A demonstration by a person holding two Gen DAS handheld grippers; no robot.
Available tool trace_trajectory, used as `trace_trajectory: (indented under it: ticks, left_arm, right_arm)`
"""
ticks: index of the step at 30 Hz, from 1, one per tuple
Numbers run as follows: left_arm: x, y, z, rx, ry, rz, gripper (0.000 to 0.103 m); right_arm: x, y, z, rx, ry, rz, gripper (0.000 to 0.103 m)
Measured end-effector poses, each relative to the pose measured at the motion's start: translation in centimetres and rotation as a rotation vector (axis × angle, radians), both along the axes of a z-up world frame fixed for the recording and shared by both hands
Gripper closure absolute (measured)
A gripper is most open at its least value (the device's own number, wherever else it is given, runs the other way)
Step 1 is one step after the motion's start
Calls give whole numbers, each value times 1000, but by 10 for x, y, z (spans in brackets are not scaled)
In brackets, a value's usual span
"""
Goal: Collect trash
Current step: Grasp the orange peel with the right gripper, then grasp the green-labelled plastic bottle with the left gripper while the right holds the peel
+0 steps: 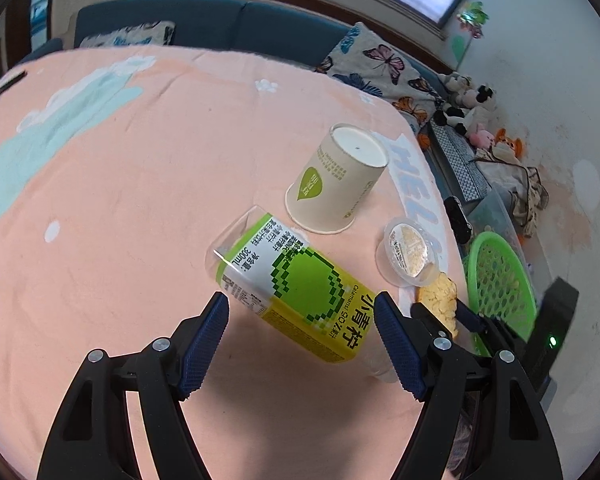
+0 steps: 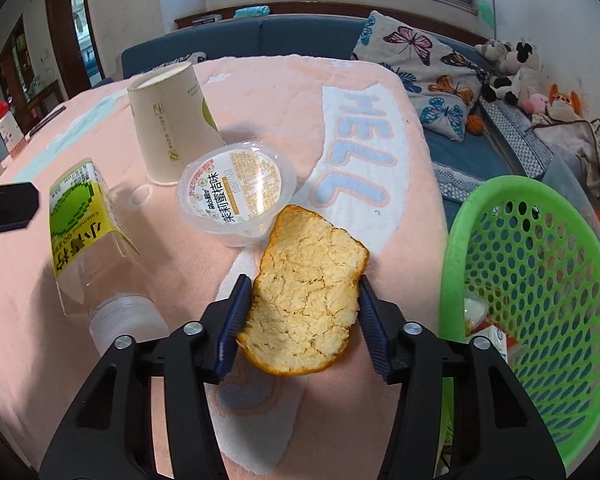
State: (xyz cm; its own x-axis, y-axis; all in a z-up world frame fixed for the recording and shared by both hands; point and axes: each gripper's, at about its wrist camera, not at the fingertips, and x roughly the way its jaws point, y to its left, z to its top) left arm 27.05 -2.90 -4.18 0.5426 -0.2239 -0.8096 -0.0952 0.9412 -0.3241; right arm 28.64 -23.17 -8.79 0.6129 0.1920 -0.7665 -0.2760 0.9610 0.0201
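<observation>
Orange peel (image 2: 306,292), pith side up, sits between the blue pads of my right gripper (image 2: 300,312); both pads (image 2: 233,324) touch its edges, so I read it as gripped, though the near end of the peel hides where it meets the cloth and I cannot tell whether it is lifted; in my left view only a sliver of that peel (image 1: 440,298) shows behind the right gripper's finger. My left gripper (image 1: 302,334) stands wide, released, its pads on either side of the lime juice bottle (image 1: 296,284) without pressing it; the bottle lies on its side on the peach tablecloth (image 1: 140,160), its cap end cut off behind my left gripper's right-hand finger, and the small print on its label is too fine to read. Just past the peel sits a sealed clear jelly cup (image 2: 238,196), and behind it an upturned paper cup (image 2: 172,120); the two look nearly touching in my right view, apart in my left. Off the table edge to the right of my right gripper is a green perforated basket (image 2: 540,280), its lower rim cut off by the frame; inside it I make out a small carton (image 2: 496,340) and something pale, too hidden to name.
</observation>
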Motion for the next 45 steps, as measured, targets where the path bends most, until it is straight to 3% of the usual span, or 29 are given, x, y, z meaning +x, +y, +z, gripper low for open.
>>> trace_trajectory:
  ticks: [12,15,21,26,30,36,42,45]
  left_arm:
    - [15,0,-17,-125,91,180,29]
    - [19,0,-21,-117,109,230,23]
    - [30,-3,-26,-97,135,300,23]
    - [35,-4,-34,-124,179,362,23]
    - [37,-9,-36,-93,190,398,23]
    - [38,-15,-44,-108,232,416,23]
    - [37,-20,-44,-76,220,422,23]
    - [36,-19,-44,-68,216,429,30]
  right_arm:
    - [-22,-18,13,105,-25,-20,59]
    - [-29,-20,19,125,-39,-18,59]
    - [-42,-24,24,150,-55,-12,59]
    - [-48,-31,23,174,-47,-23,60]
    - [-51,-36,20,180,-38,-29,59]
    - [-54,-44,20,182,-40,-43,59]
    - [-61,-52,26,185,-51,-57,59]
    - [-64,-56,28,184,-56,-67,59]
